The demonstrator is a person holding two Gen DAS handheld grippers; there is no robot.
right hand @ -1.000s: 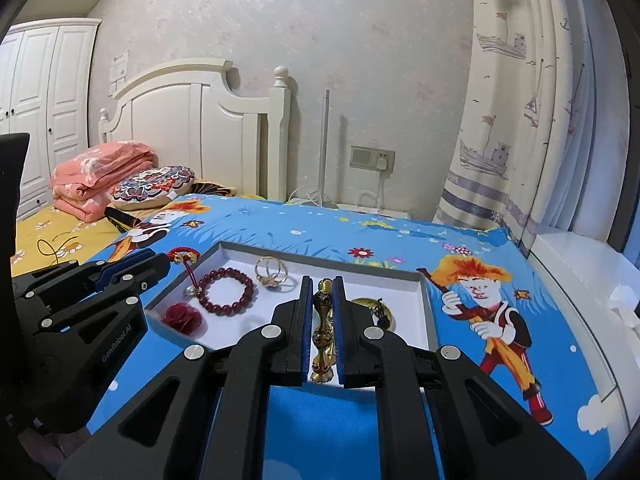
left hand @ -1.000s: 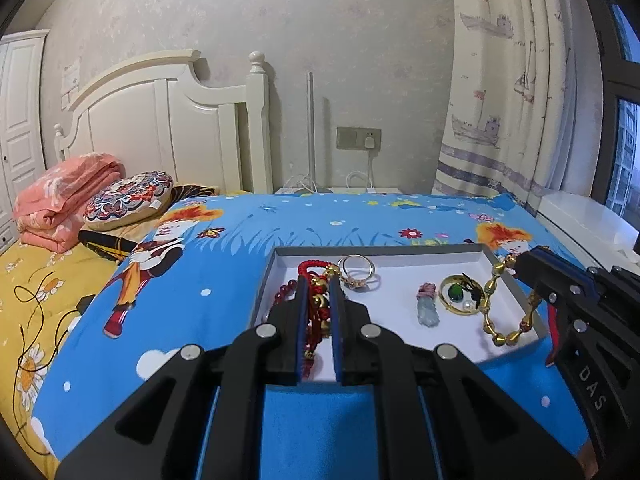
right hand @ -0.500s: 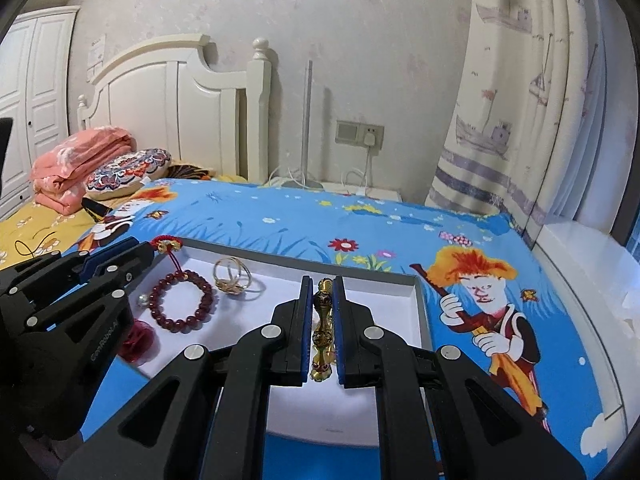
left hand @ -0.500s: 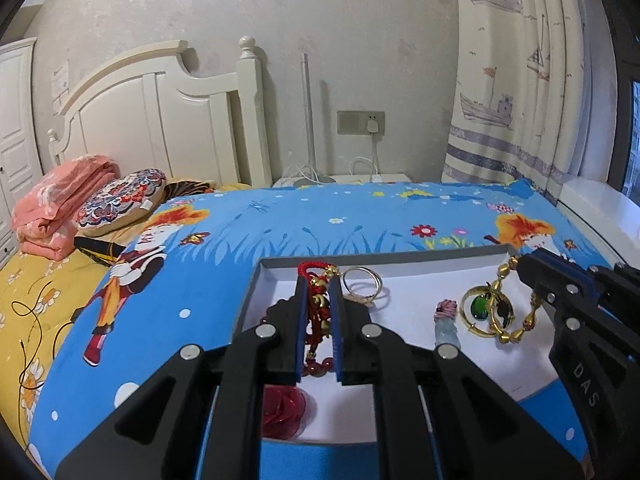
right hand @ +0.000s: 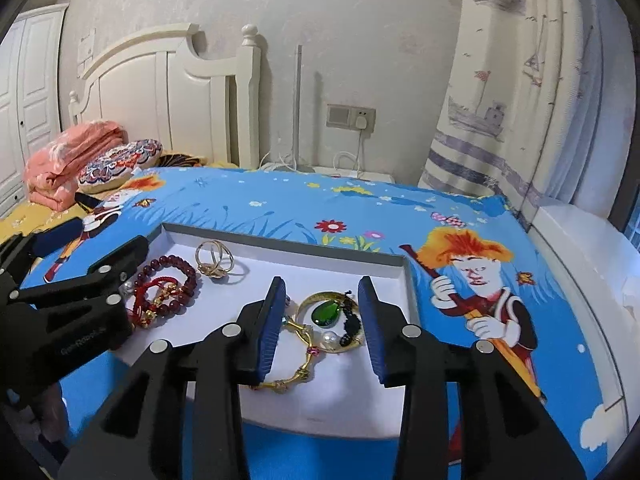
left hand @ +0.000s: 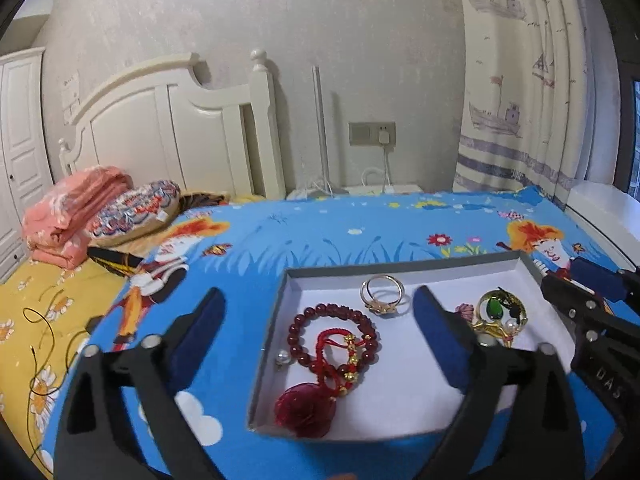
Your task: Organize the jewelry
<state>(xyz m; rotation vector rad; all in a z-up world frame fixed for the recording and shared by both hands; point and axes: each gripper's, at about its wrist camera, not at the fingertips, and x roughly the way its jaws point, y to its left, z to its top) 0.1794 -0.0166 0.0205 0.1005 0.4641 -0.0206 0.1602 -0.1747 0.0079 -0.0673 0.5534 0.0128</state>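
Note:
A shallow white tray (left hand: pixel 404 276) (right hand: pixel 304 248) lies on the blue bedspread. In it lie a dark red bead bracelet (left hand: pixel 296 330) (right hand: pixel 188 270), a red cord bracelet with gold beads (left hand: pixel 332 344) (right hand: pixel 154 300), a red flower (left hand: pixel 302 408), gold rings (left hand: pixel 382 298) (right hand: pixel 214 260), a gold ring with a green stone (left hand: pixel 496 310) (right hand: pixel 326 314) and a gold chain bracelet (right hand: pixel 298 364). My left gripper (left hand: pixel 318 328) is open and empty above the red bracelets. My right gripper (right hand: pixel 322 320) is open and empty above the green stone and the gold chain.
The bed has a blue cartoon spread (left hand: pixel 320 232). A folded pink blanket (left hand: pixel 72 208) and a patterned cushion (left hand: pixel 136 208) lie at the far left by the white headboard (left hand: pixel 168 128). A curtain (right hand: pixel 520 100) and a window ledge stand to the right.
Both grippers have opened. The left one let go of the red cord bracelet and the right one let go of the gold chain bracelet; both now lie in the tray.

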